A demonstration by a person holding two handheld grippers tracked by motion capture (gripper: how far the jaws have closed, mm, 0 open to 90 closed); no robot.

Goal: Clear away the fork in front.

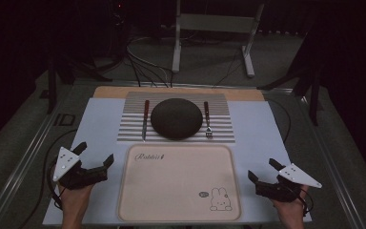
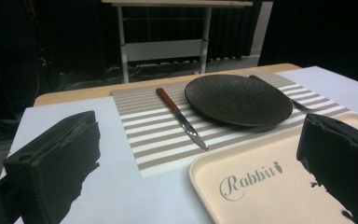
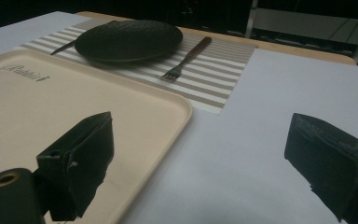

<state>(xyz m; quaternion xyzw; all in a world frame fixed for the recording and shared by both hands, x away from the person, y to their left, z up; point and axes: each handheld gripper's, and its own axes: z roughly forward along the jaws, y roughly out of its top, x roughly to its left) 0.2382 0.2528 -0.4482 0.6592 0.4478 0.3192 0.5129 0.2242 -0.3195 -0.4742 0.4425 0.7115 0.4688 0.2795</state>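
— You are holding both grippers low at the near corners of the worktop (image 1: 100, 119), and nothing is being gripped. The left gripper (image 1: 94, 153) is resting with its fingers (image 2: 51, 163) spread wide and empty; the right gripper (image 1: 264, 170) is sitting released as well, one of its fingers (image 3: 81, 158) hanging over the tray's edge.

— So what am I reaching for?

— The place setting, I am judging. The plate (image 1: 176, 118) is lying on the striped mat (image 1: 221, 133) beyond the tray (image 1: 178, 183), well apart from both sets of fingers. The knife (image 1: 145, 119) is lying just left of the plate, the fork (image 1: 208, 119) just right of it — neither is touching the rim, as far as I can tell.

— How should I be going about it?

— Keep the fingers open while you are travelling forward over the tray. For the knife, come from the left and line the fingers across the red handle, not the blade. For the fork, bring the right gripper in along the handle end. Go down flat — both pieces are lying thin against the mat, so a tilted approach is likely to be skidding them towards the plate.
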